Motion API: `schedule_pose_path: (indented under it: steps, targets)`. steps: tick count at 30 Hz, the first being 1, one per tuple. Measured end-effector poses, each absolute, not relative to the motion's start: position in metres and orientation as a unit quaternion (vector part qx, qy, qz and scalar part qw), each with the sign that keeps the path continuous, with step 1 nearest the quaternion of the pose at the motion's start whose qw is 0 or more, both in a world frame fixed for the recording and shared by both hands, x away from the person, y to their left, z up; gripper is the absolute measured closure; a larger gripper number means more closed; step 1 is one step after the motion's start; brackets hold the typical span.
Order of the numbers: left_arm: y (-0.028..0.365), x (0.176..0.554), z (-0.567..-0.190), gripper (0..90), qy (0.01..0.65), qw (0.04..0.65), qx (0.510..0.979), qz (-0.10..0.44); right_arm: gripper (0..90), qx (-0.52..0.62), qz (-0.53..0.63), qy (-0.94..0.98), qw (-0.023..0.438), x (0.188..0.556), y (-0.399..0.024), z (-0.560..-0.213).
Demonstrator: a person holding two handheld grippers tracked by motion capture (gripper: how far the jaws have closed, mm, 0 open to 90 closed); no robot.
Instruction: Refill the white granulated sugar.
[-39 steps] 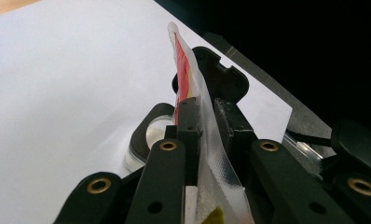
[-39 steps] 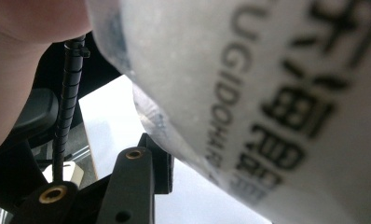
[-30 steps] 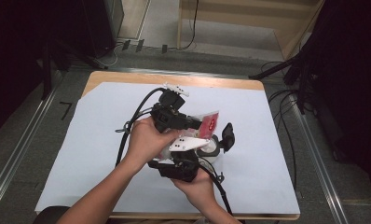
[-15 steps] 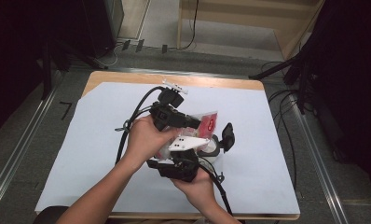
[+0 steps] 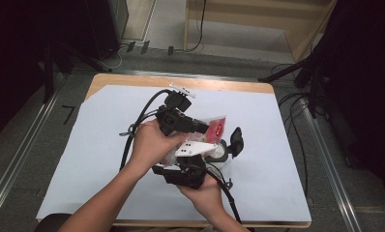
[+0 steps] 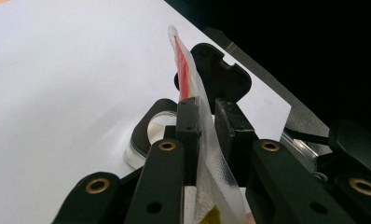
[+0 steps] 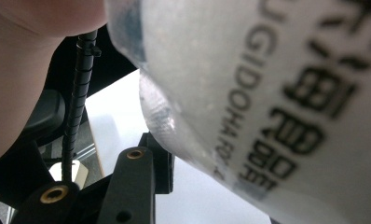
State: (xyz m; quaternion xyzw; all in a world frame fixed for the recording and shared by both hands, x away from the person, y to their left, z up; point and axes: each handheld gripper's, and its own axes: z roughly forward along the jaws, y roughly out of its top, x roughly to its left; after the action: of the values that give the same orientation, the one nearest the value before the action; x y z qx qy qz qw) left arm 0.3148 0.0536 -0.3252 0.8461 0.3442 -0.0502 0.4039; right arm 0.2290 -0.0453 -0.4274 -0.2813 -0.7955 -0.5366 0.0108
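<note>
holding plastic bag [image 6: 207, 154] | left claw [image 6: 207, 116] clamped | right claw [image 5: 193, 166] gripping bag

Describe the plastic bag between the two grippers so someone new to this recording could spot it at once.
On the white-covered table, look just right of centre, where both hands meet. The plastic bag sticks out beyond the left gripper, clear film with a red patch at its top, above the black-lidded glass jar. It is the only red-marked thing there.
</note>
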Motion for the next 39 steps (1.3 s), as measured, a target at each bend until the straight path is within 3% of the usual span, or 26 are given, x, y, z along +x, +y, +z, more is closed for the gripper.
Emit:
schedule_pose_path:
  steps: [39]
  targets:
    - [0.0472,0.3137,-0.3229,81.2,0.330,0.409,0.850,-0.041,63.5,-0.289,-0.538,-0.792,0.003,0.2258,-0.0481,-0.4264]
